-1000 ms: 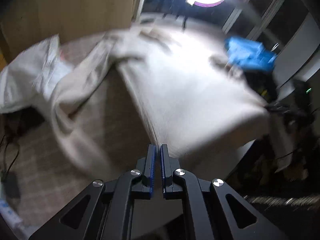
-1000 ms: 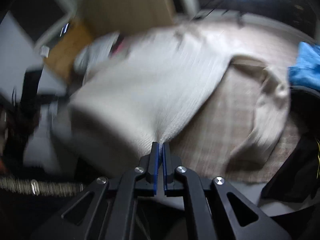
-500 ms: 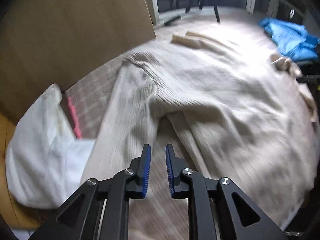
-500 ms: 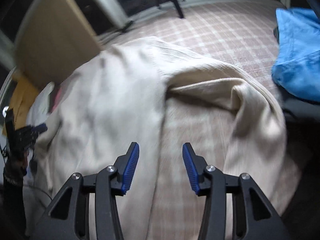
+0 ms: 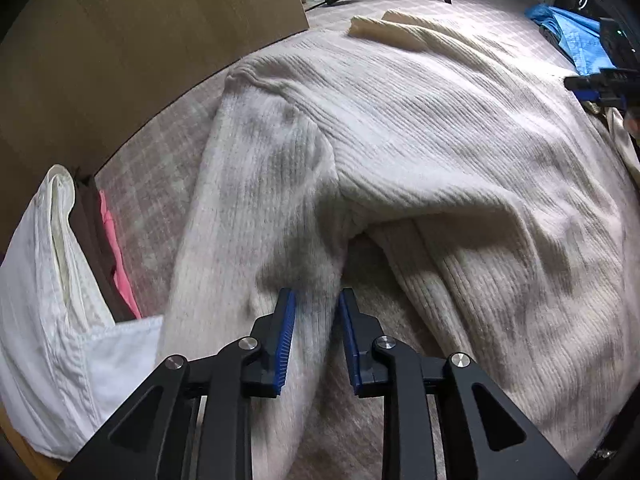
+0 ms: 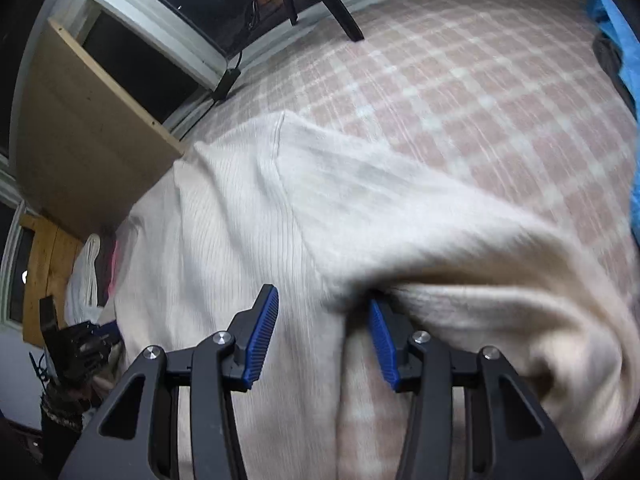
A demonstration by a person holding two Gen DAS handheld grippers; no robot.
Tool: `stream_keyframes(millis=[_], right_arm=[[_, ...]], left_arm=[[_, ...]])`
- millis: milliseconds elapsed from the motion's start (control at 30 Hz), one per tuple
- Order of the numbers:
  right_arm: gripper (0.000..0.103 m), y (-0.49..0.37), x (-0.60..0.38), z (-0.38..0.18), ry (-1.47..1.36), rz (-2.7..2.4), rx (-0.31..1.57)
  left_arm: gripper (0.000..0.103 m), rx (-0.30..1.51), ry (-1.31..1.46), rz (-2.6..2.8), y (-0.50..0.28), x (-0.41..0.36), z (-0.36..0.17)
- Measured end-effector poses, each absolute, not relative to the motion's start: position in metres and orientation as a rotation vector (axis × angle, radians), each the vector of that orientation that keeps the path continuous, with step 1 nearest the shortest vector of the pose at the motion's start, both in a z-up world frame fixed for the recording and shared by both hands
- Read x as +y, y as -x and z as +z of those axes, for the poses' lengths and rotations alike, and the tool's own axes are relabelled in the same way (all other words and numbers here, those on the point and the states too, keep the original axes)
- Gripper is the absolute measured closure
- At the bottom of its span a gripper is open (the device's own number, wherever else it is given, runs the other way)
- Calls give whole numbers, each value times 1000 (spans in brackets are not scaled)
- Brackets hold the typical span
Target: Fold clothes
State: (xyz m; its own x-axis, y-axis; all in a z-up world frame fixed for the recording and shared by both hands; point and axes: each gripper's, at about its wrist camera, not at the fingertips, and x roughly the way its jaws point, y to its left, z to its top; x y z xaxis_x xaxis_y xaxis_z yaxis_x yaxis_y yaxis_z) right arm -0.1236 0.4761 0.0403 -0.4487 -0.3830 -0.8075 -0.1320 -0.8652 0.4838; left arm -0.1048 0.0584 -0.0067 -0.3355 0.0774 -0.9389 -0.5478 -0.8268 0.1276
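Note:
A cream ribbed sweater (image 5: 420, 128) lies spread on a pink checked cloth (image 5: 152, 168). Its left sleeve (image 5: 256, 208) runs down toward me. My left gripper (image 5: 317, 304) is open, its blue-padded fingers straddling the sleeve's lower part near the armpit. In the right wrist view the same sweater (image 6: 248, 216) covers the lower half, its right sleeve (image 6: 480, 272) bunched over. My right gripper (image 6: 323, 304) is wide open just above the sweater at the right armpit fold. The right gripper also shows at the far right of the left wrist view (image 5: 600, 84).
A stack of folded white, brown and pink clothes (image 5: 52, 280) lies at the left. A blue garment (image 5: 576, 36) lies at the far right, also seen in the right wrist view (image 6: 624, 40). A wooden board (image 5: 140, 40) stands behind. Checked cloth (image 6: 460, 80) extends beyond the sweater.
Both grippers let go of the sweater and opened; it now lies spread flat. Both have dropped closer to it, the left over the left sleeve, the right at the right armpit.

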Motion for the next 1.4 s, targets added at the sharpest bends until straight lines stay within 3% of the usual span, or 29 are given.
stream_keyframes(millis=[133, 167, 200, 267, 367, 433, 500, 667, 733, 967, 1100, 1133, 1200, 1367, 1400], right_arm=[[59, 131, 470, 43, -1548, -2465, -689], [65, 131, 467, 47, -1545, -2480, -664], [78, 130, 465, 50, -1542, -2496, -639], [79, 127, 463, 60, -1484, -2537, -618], [70, 131, 460, 54, -1608, -2474, -552], [70, 128, 459, 55, -1633, -2449, -542], [70, 110, 459, 67, -1598, -2422, -540], [60, 43, 461, 101, -1514, -2344, -560], [56, 14, 458, 104, -1511, -2348, -567], [56, -71, 447, 91, -1558, -2386, -573], [56, -85, 442, 81, -1569, -2383, -584], [56, -86, 440, 81, -1567, -2384, -581], [56, -88, 436, 79, -1561, -2387, -575], [56, -95, 425, 77, -1558, -2393, -527], [56, -97, 423, 77, -1549, -2391, -519]], left_arm=[[100, 575, 1511, 2318, 115, 43, 8], [100, 578, 1498, 2373, 116, 35, 16], [100, 585, 1481, 2432, 117, 26, 26], [99, 545, 1494, 2499, 124, 7, 38], [91, 509, 1612, 2440, 129, 1, 29], [89, 538, 1574, 2448, 118, 5, 35], [89, 459, 1547, 2437, 100, 4, 49], [72, 238, 1548, 2248, 35, 21, 52], [71, 179, 1558, 2180, 12, 30, 47], [71, 180, 1593, 2187, 22, 74, -1], [75, 211, 1586, 2174, 29, 84, -7], [86, 216, 1568, 2170, 27, 84, -5], [95, 186, 1560, 2144, 29, 81, -6], [96, 90, 1583, 2237, 12, 24, 12], [102, 42, 1599, 2278, 10, 7, 16]])
